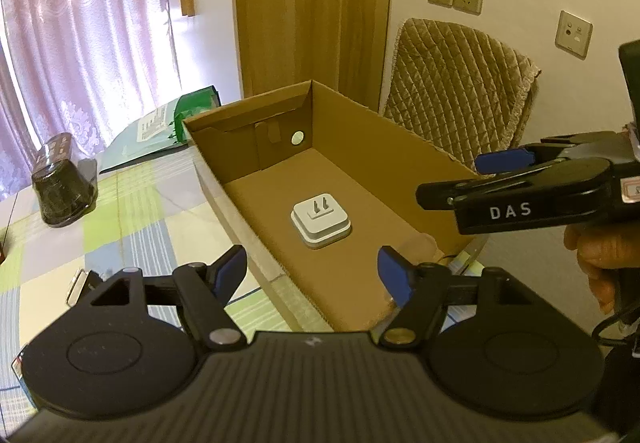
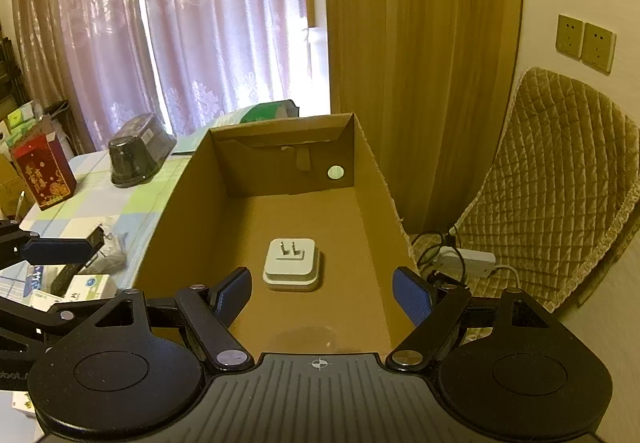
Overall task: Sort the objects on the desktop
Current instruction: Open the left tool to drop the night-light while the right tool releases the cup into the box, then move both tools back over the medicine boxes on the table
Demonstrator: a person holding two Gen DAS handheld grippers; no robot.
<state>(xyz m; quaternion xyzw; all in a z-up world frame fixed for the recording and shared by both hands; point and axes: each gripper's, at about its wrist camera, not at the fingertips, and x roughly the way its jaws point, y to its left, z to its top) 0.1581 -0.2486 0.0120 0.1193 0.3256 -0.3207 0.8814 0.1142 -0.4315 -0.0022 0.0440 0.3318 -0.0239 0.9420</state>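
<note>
While both hand-held grippers point(image 1: 312, 271) point(image 2: 322, 293) gape empty — charger point(image 2: 292, 265) flat in box point(image 2: 184, 203), prongs up.

The table point(image 2: 132, 203) wears a checked cloth of green, grey and pale squares. On it sits an open cardboard box point(image 2: 176, 227), one end reaching past the table's rounded edge. Beyond it, a dark upturned plastic tub point(image 2: 138, 155) — and behind that a green packet point(image 1: 160, 127) lying flat. A red printed carton point(image 2: 44, 173) stands upright at the far left. Nearer in, small white boxes point(image 2: 86, 289) and a crumpled clear wrapper point(image 2: 112, 249) — details too small to read.
</note>
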